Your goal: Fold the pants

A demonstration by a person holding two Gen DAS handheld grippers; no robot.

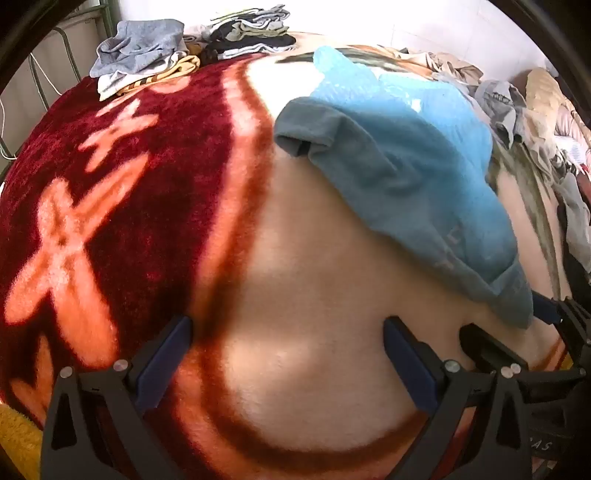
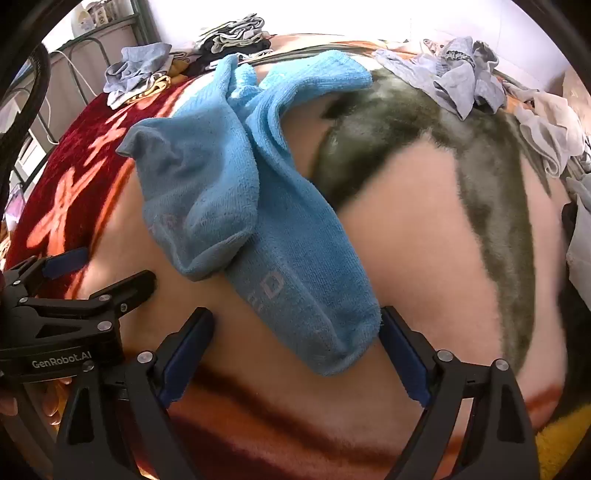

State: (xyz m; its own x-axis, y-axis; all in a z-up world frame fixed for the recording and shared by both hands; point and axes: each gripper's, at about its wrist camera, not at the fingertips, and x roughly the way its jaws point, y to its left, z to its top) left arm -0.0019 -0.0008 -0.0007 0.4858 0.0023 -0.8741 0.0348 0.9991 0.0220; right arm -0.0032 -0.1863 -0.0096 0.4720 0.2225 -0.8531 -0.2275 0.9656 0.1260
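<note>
Blue pants (image 2: 236, 206) lie crumpled on a plush blanket (image 1: 295, 280) covering a bed, 1 leg end nearest the tools, the rest trailing away toward the far clothes.

Left tool (image 1: 288, 354): low over the blanket, pointing forward, jaws spread wide, nothing between them. It sits just beside the pants' near edge, apart from the cloth. In the right wrist view it (image 2: 103, 273) shows at lower left, angled in toward the pants.

Right tool (image 2: 295, 350): also low, jaws wide, the pants' near end lying between its fingers (image 2: 402, 354); the cloth reaches the right finger, though contact is uncertain. Not closed on it.

Background: a folded clothes stack (image 1: 247, 33) and a grey garment (image 1: 140, 48) at the far side; loose clothes heap (image 2: 461, 77) on the right.
</note>
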